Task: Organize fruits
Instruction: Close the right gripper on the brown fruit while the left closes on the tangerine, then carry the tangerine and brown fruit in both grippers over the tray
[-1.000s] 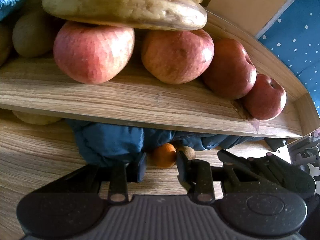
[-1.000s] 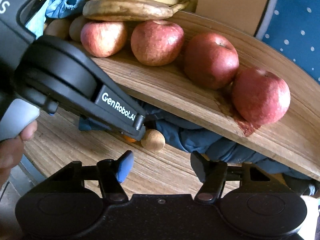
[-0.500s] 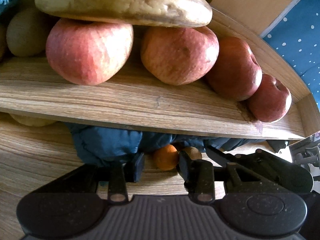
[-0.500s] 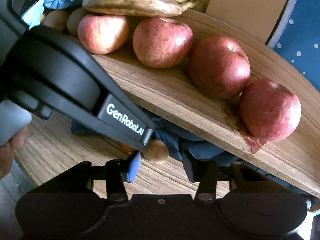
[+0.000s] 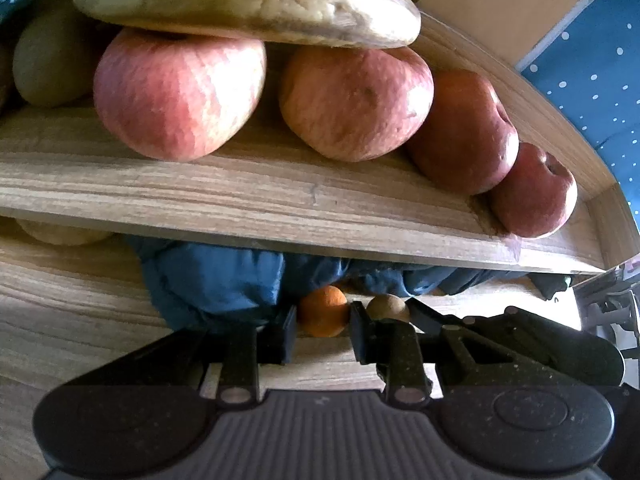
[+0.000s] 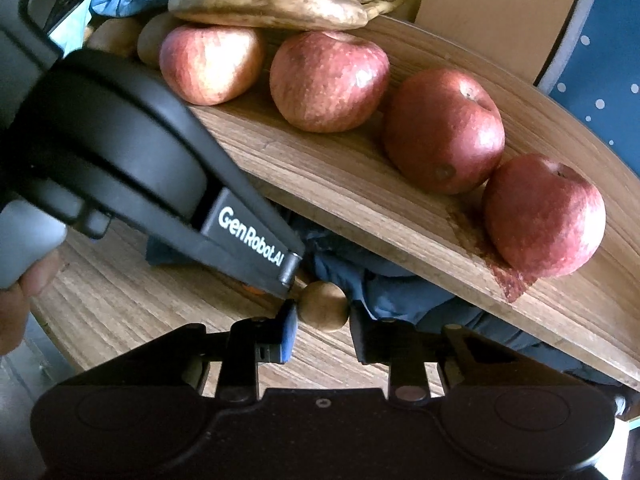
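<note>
A small orange fruit (image 5: pixel 323 312) lies on the lower wooden board (image 5: pixel 72 312), against a blue cloth (image 5: pixel 216 280). My left gripper (image 5: pixel 323 320) has it between its fingers; the jaws are closing and both pads touch its sides. Right beside it sits a small round brown fruit (image 6: pixel 324 306), and my right gripper (image 6: pixel 322 316) is shut on it. In the left wrist view that brown fruit (image 5: pixel 387 308) shows just right of the orange, with the right gripper's black fingers (image 5: pixel 424 316) around it. The left gripper's body (image 6: pixel 248 236) crosses the right wrist view and hides the orange.
An upper wooden shelf (image 5: pixel 280 208) overhangs both grippers. On it stand several red apples (image 6: pixel 328 80), with bananas (image 6: pixel 272 4) lying on top and greenish-brown fruits (image 5: pixel 52 64) at the left. A person's hand (image 6: pixel 24 292) holds the left gripper. A blue dotted surface (image 5: pixel 592 72) lies beyond.
The right gripper's fingers came together from wide apart onto the brown fruit. The left gripper's fingers narrowed onto the orange. Both hands stayed close to where they were.
</note>
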A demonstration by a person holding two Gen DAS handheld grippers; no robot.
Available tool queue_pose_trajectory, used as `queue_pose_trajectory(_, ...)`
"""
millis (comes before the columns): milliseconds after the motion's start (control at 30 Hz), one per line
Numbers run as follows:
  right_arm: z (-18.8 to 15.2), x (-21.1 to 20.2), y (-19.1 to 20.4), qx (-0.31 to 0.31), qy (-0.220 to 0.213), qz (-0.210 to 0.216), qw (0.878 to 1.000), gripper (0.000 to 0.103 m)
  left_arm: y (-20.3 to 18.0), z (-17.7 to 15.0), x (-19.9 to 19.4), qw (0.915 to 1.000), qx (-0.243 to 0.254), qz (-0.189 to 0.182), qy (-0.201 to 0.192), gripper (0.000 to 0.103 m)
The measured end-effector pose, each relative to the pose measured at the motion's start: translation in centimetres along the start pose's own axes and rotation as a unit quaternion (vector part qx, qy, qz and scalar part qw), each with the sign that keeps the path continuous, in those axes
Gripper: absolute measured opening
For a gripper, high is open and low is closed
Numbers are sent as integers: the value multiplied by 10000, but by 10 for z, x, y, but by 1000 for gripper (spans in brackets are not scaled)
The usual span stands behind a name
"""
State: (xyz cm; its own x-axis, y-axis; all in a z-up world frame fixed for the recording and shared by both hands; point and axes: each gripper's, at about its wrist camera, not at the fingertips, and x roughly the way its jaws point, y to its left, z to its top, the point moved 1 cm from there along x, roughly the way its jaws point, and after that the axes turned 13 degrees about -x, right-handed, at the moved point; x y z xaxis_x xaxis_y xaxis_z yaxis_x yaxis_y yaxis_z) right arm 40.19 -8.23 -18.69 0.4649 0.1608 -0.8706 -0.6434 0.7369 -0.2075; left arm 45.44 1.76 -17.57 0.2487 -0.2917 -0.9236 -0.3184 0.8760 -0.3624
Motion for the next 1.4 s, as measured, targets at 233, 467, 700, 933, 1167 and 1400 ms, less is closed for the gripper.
queue_pose_trajectory(233, -6, -5, -6, 162, -24, 8, 9999, 29, -4, -11, -2, 10000, 53, 24, 57, 30)
queue_pose_trajectory(467, -11, -17, -8, 263, -62, 11, 9996, 29, -4, -21, -11, 10000, 95, 12, -13, 30)
queue_pose_trajectory(700, -13, -27, -11, 329, -176, -10, 9993, 30, -5, -28, -26, 9998, 134, -16, -142, 30)
queue_pose_trajectory(933, -13, -44, -8, 349, -356, -41, 9987, 30, -4, -38, -46, 9993, 170, 21, -326, 30)
queue_pose_trajectory(1167, -24, -66, 3, 383, -541, 49, 9978, 30, 2, -52, -63, 9987, 257, -7, -434, 30)
queue_pose_trajectory(1400, -32, -81, 17, 314, -643, 159, 9973, 30, 17, -65, -77, 9985, 158, 125, -511, 30)
